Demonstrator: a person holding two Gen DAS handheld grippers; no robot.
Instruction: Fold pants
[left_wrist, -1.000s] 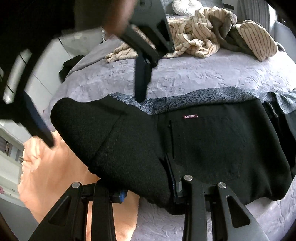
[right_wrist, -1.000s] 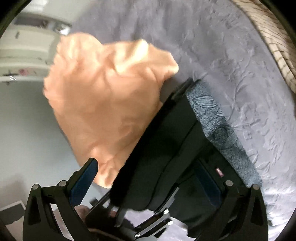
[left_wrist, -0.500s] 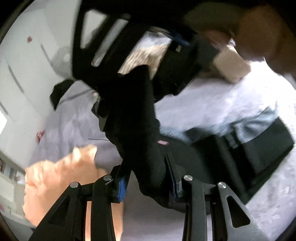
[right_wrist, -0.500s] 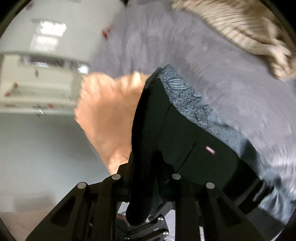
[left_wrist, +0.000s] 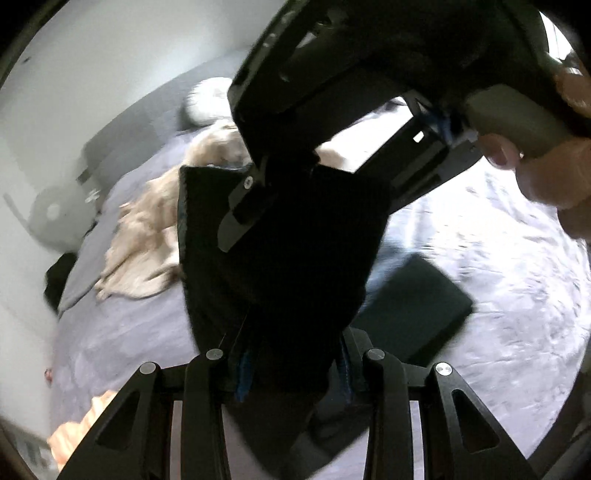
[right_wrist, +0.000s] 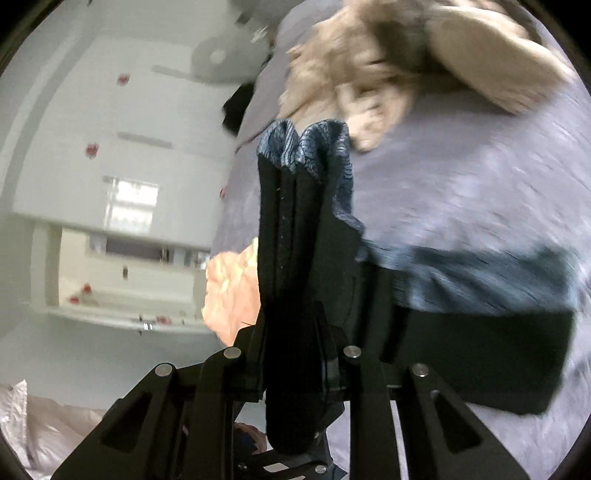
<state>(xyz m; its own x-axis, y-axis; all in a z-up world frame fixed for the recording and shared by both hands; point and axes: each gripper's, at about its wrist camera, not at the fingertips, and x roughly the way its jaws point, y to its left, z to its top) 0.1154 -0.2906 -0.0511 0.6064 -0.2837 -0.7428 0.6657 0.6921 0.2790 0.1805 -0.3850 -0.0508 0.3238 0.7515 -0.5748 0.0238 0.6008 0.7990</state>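
Jaws of two grippers clamp one pants (right_wrist: 295, 236).

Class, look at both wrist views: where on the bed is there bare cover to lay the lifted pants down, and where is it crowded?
Bare bed cover lies right of the pants, past their trailing leg. More lies between the striped clothes and the pants' patterned lining. It is crowded by the striped clothes and by the peach cloth at the bed's edge.
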